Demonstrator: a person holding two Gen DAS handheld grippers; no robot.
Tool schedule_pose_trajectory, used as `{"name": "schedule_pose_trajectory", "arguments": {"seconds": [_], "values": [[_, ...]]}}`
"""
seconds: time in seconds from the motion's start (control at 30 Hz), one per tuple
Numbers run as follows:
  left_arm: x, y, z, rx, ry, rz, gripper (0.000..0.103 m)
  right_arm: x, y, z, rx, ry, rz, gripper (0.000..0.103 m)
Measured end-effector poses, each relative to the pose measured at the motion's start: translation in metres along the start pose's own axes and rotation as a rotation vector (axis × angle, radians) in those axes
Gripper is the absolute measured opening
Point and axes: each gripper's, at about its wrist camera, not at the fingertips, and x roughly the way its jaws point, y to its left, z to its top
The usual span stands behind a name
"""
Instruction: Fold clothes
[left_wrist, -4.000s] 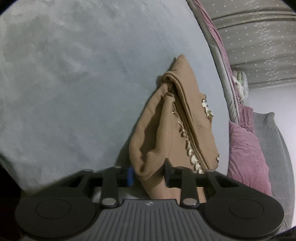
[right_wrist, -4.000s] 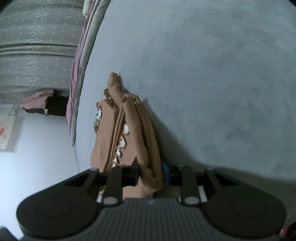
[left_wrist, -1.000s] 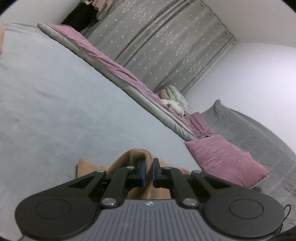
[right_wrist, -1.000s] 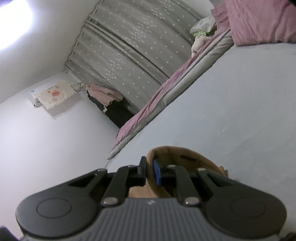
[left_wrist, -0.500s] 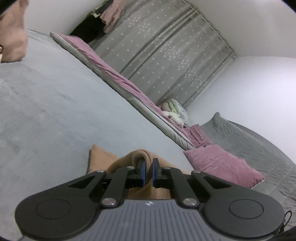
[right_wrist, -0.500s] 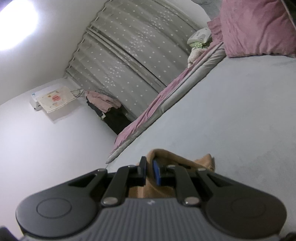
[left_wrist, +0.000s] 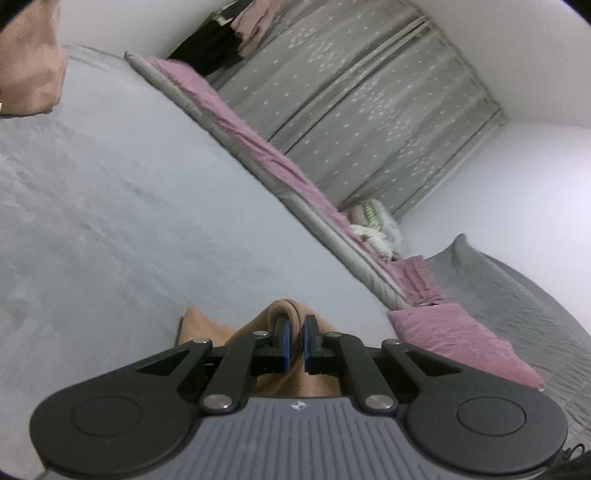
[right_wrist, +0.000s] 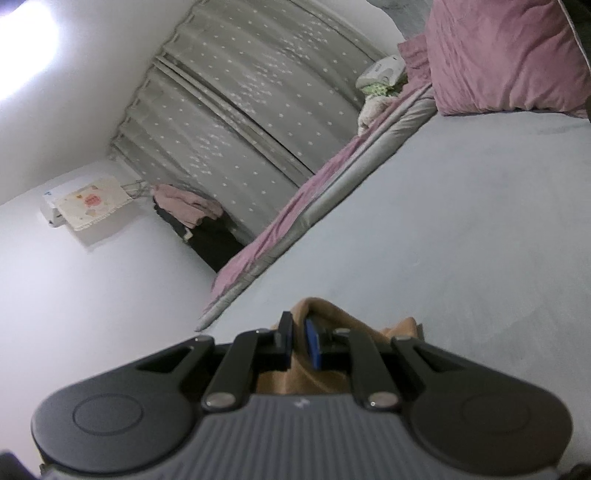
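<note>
We see left gripper (left_wrist: 294, 345) pinched narrow on fold of tan garment (left_wrist: 284, 314); cloth bunches between blue pads, humps over fingertips, drapes below toward pale grey bed surface (left_wrist: 129, 221). Right gripper (right_wrist: 298, 343) likewise clamps tan garment (right_wrist: 332, 314) between close-set fingers, fabric rising just past tips. We note pink pillow (left_wrist: 461, 343) beyond, dotted grey curtain (right_wrist: 240, 110) behind.

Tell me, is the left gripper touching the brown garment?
Touching. In the left wrist view, the left gripper has its jaws closed on a fold of the brown garment, with cloth pinched between the pads.
</note>
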Motion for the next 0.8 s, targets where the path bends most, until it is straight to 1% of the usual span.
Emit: {"name": "schedule_pose_trajectory", "arguments": {"seconds": [0.17,0.33,0.43,0.6,0.7,0.8], "values": [[0.045,0.002,0.017,-0.011,0.055,0.057,0.005,0.034,-0.002,0.013,0.014,0.04,-0.049,0.009],[0.089,0.015,0.025,-0.037,0.113,0.098,0.005,0.074,-0.015,0.025,0.051,0.092,-0.094,0.009],[0.109,0.026,0.023,-0.042,0.136,0.117,0.005,0.097,-0.027,0.028,0.067,0.122,-0.114,0.009],[0.135,0.039,0.017,-0.018,0.161,0.171,0.006,0.135,-0.053,0.03,0.116,0.171,-0.132,0.009],[0.147,0.045,0.01,0.005,0.174,0.199,0.007,0.156,-0.068,0.028,0.136,0.198,-0.136,0.01],[0.155,0.045,0.002,0.058,0.182,0.221,0.007,0.172,-0.078,0.022,0.11,0.222,-0.164,0.011]]}}
